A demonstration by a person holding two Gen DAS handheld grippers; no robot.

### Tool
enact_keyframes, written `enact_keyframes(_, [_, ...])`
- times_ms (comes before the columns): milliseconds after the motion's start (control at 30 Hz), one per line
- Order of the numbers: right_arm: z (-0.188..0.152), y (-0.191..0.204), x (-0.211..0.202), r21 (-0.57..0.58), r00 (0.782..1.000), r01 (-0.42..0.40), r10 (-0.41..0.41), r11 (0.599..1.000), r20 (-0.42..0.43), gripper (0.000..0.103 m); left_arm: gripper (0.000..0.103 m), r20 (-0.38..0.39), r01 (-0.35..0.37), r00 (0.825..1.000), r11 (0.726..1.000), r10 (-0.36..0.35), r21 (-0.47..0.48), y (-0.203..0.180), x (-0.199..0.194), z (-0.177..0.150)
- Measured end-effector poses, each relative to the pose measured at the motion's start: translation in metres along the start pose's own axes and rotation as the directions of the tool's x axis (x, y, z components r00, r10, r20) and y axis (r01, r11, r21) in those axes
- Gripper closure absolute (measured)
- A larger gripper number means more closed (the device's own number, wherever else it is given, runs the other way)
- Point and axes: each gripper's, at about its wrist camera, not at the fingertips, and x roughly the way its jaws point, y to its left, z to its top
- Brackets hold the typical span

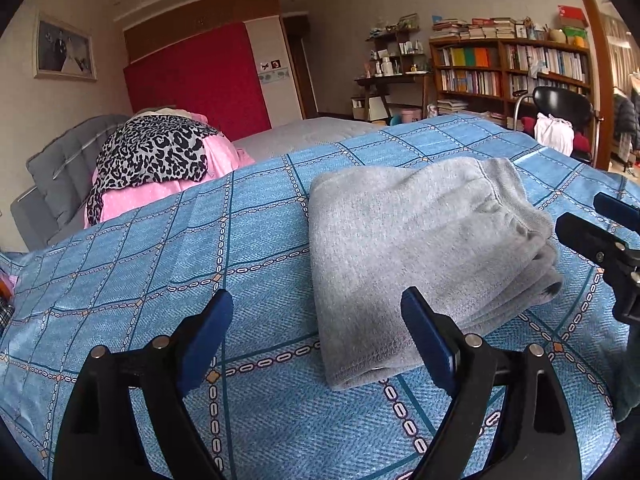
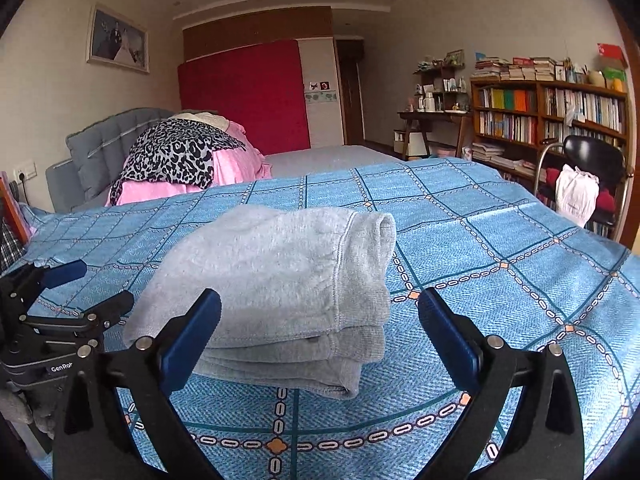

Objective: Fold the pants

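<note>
Right wrist: folded pants (image 2: 276, 284) lie flat, long axis running away toward the bed's far side.

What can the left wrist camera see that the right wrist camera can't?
Only the left wrist view shows the left gripper up close, open, with its right finger in front of the grey pants, and the right gripper at the right edge.

Only the right wrist view shows the stacked layers on the pants' near edge, a wall socket, and the right gripper open, holding nothing.

Both show the folded pants lying free on the blue checked bedspread, the leopard-print cloth, the bookshelf and the black chair.
</note>
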Motion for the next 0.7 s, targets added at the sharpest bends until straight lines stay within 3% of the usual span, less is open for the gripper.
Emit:
enact_keyframes(167, [-0.006,0.005,0.002,-0.032,0.998,0.047,-0.048,0.998,-0.032,0.003,0.018,-0.006,-0.011,1.0,1.0,0.011,-0.012,0.002,0.003,0.0])
enact_keyframes(300, [-0.013,0.007,-0.001,-0.016,0.998,0.004,-0.005,1.0,-0.066,0.003,0.018,-0.001,-0.016,1.0,1.0,0.016,-0.01,0.002,0.002,-0.001])
enact_keyframes(700, [-0.018,0.019,0.006,-0.066,0.995,0.022,-0.028,0.998,-0.093,0.003,0.014,0.0,-0.026,1.0,1.0,0.026,0.005,-0.002,0.003,-0.002])
